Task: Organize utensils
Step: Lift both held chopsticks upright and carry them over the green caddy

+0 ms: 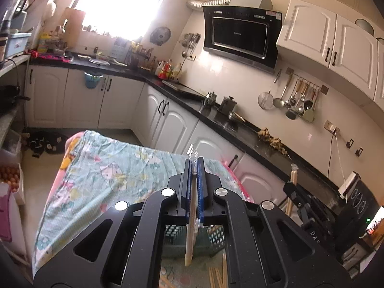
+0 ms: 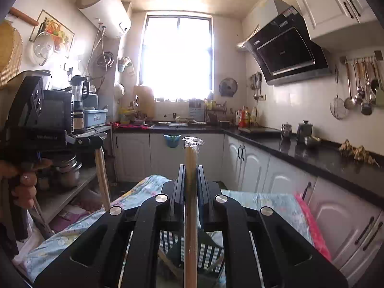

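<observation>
In the left wrist view, the left gripper (image 1: 195, 162) stood at centre frame, its jaws clamped narrow on a wrapped pair of chopsticks (image 1: 190, 225). The sticks ran along the blue pads, their clear wrapper sticking out past the fingertips and the wooden end hanging down at lower centre. Below them lay a green basket (image 1: 172, 240) and loose chopsticks (image 1: 217, 274) at the bottom edge, on a patterned cloth (image 1: 100, 172) filling the lower left. At right centre the right gripper (image 1: 291, 193) appeared with another pair (image 1: 293, 180) held upright.

In the right wrist view, the right gripper (image 2: 191, 168) at centre was closed tight on its wrapped pair (image 2: 191, 211), which stood upright from the bottom edge to above the fingertips. The basket (image 2: 211, 249) showed beneath. At left, a hand (image 2: 22, 184) gripped the left gripper's handle, its pair (image 2: 102, 175) slanting down. A black counter (image 2: 312, 148) ran along the right.
</observation>
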### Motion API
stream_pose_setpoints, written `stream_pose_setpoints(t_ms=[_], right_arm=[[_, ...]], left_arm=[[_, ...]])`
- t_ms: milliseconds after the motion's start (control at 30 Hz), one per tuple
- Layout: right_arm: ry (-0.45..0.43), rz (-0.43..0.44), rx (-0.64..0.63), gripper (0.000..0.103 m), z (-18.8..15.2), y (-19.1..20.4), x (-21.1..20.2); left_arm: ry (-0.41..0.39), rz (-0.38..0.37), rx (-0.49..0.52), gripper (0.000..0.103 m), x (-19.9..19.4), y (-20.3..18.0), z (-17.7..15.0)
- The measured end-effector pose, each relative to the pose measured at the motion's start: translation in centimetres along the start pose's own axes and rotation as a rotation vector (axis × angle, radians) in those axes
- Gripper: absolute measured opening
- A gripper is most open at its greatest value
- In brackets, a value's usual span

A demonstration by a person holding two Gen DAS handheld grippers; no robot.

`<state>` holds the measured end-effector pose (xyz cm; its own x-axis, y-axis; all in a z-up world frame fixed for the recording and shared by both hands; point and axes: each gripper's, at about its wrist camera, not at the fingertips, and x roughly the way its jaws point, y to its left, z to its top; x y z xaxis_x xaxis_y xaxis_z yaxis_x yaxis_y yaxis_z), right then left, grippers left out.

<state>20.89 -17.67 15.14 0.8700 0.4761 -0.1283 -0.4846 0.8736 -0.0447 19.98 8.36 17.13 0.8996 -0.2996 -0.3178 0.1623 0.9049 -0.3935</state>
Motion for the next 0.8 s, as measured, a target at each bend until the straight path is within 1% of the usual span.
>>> stream_pose_setpoints(t_ms=[233, 400, 567, 733, 800], right_arm=[[-0.06, 0.009, 0.036, 0.009, 2.6, -0.2, 1.8], [-0.093, 0.004, 0.054, 0.009, 3.0, -0.7, 3.0], [-0.118, -0.014, 0.09, 0.009, 2.3, -1.2, 4.6], [-0.129, -0.059, 0.089, 0.009, 1.1, -1.4, 6.3], [-0.133, -0.094, 0.07, 0.009, 0.3, -1.4, 6.9]], left_arm=[[-0.051, 0.029, 0.04, 0.002, 0.7, -0.8, 1.6], [-0.08, 0.049, 0.059, 0.002, 1.2, -1.1, 1.8], [-0.109, 0.076, 0.071, 0.002, 1.8, -1.0, 1.4], [-0.119, 0.093, 0.06, 0.002, 2.7, -0.4, 0.6], [-0.116, 0.089, 0.049, 0.002, 3.2, -0.1, 0.2]])
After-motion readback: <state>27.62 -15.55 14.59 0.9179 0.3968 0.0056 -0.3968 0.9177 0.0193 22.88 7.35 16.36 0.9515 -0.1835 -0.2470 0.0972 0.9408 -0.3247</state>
